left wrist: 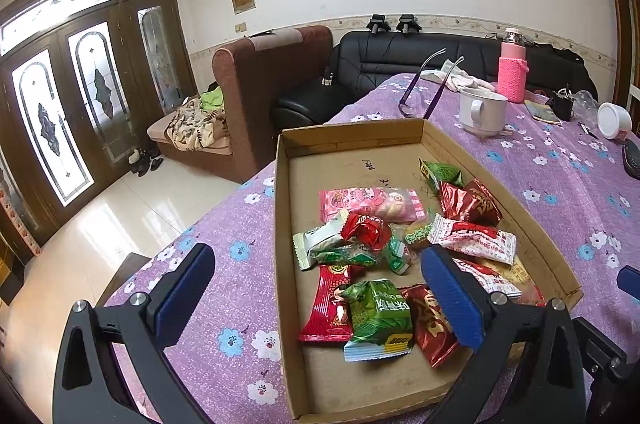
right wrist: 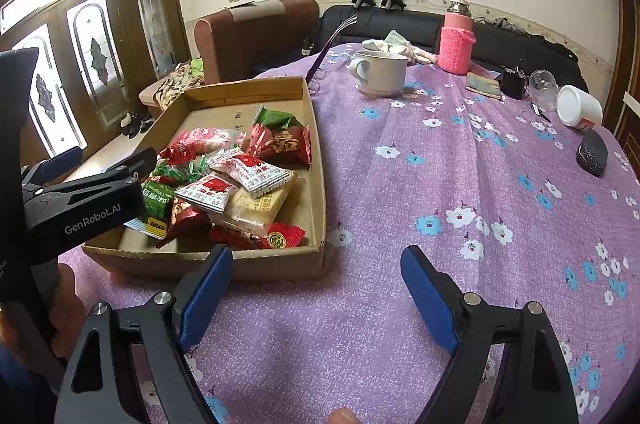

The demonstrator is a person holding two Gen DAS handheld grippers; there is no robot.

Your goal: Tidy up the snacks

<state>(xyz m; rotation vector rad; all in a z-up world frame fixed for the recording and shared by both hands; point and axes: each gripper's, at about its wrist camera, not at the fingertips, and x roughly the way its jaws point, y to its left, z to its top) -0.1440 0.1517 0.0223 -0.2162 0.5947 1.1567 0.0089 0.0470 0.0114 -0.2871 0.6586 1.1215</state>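
Observation:
A shallow cardboard tray (left wrist: 282,224) sits on the purple flowered tablecloth and holds several wrapped snacks: a pink packet (left wrist: 370,203), a green packet (left wrist: 380,316), red packets (left wrist: 470,201). My left gripper (left wrist: 320,288) is open and empty, hovering over the tray's near left part, one finger outside its left wall. The tray also shows in the right wrist view (right wrist: 280,264) with the snack pile (right wrist: 240,179). My right gripper (right wrist: 318,300) is open and empty above bare cloth just right of the tray's near corner. The left gripper body (right wrist: 88,199) shows there at left.
A white mug (left wrist: 482,111), pink knitted bottle (left wrist: 512,71), purple glasses (left wrist: 424,91), white cup on its side (left wrist: 614,119) and a dark case (right wrist: 592,153) lie further back on the table. A brown armchair (left wrist: 260,83) and black sofa (left wrist: 380,63) stand behind it.

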